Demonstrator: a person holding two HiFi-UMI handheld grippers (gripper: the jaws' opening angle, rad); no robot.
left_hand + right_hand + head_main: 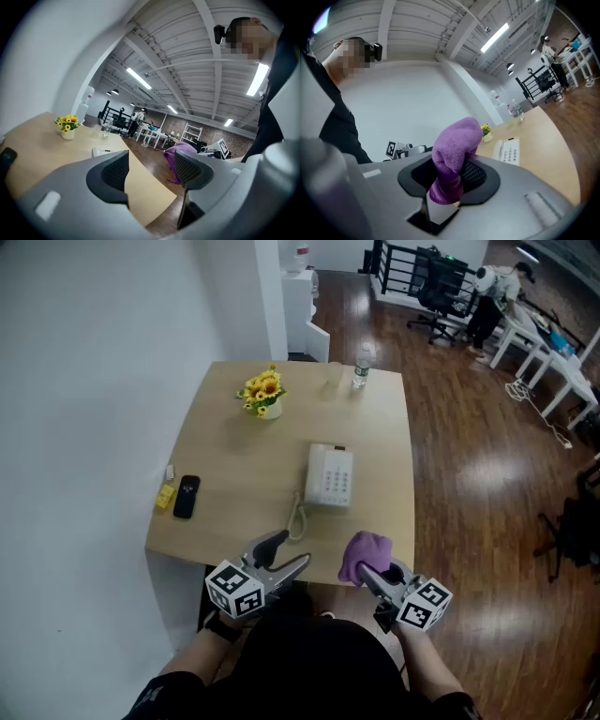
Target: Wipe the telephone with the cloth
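The cloth (364, 554) pinched in the right gripper (371, 575) fingers should sweep flat over the telephone (330, 476) ahead, the left gripper (286, 554) fingers spread empty.

Fuzzy purple cloth (454, 140), soft napped fabric, is pinched in the right tongs (449, 176), and their shells look like matt grey plastic. Ahead of the tongs the bench (244, 484) is pale matt wood and the telephone (330, 477) smooth white plastic. Off to their right the floor (469, 474) is dark, glossy wood.

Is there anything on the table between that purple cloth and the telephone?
No. In the head view, only bare table separates the cloth from the telephone.
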